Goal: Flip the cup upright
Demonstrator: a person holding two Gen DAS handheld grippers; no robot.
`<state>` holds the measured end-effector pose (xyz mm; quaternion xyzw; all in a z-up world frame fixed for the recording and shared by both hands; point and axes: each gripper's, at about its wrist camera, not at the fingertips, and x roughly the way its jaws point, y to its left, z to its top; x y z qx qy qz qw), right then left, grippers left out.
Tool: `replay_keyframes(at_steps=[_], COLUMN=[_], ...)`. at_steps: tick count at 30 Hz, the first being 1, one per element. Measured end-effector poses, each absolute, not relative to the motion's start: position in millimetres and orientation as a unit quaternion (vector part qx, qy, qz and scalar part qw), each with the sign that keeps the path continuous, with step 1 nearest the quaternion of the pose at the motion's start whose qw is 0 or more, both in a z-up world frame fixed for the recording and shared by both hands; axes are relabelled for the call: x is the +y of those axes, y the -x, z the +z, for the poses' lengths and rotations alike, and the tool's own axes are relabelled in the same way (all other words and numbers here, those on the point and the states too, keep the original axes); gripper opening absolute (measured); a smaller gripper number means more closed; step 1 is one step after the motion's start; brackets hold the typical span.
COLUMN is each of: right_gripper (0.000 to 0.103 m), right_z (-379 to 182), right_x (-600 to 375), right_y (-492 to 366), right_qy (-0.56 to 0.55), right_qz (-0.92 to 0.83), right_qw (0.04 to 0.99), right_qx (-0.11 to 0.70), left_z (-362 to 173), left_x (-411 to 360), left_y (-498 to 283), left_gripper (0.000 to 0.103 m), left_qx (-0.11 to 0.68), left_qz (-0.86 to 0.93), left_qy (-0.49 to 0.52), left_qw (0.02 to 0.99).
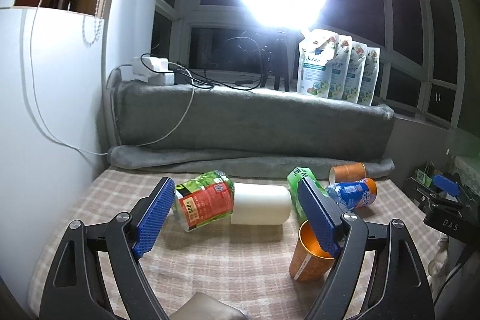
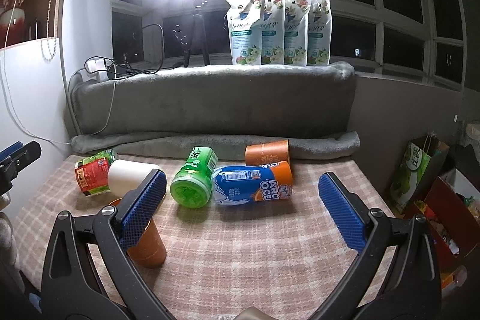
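Two orange cups (image 2: 150, 242) (image 2: 267, 152), three bottles (image 2: 195, 179) (image 2: 255, 185) (image 2: 93, 176), one white roll (image 2: 129, 176), and four pouches (image 2: 279, 29) are showing.

The left gripper (image 1: 237, 218) hangs over a checked cloth (image 1: 210, 266), its blue-padded jaws spread wide with nothing between them. An orange cup (image 1: 306, 260) stands upright just beside the right-hand pad, which partly covers its rim. Farther back lie a red-and-green labelled bottle (image 1: 204, 201) touching a white cylinder (image 1: 259, 204), a green tea bottle (image 1: 297, 188), a blue-and-orange bottle (image 1: 354, 194) and a second orange cup (image 1: 348, 171) on its side. The right gripper (image 1: 447, 194) shows at the right edge.
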<state>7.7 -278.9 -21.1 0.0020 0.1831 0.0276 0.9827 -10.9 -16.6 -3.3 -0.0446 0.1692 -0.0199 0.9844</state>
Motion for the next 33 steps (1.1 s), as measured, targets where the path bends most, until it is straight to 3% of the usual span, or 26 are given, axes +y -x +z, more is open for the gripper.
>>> replay_keyframes(at_steps=[33], right_gripper=[0.103], right_z=[-22.9], right_x=[-280.0], right_y=[-9.5], right_qy=[-0.003], right_qz=[0.027], right_qw=[0.982], right_qx=[0.185], left_z=[-1.3], left_x=[-10.9], left_y=[12.1], left_gripper=[0.084], left_qx=[0.167], left_qz=[-0.022], left_qy=[0.059], left_qw=[0.984])
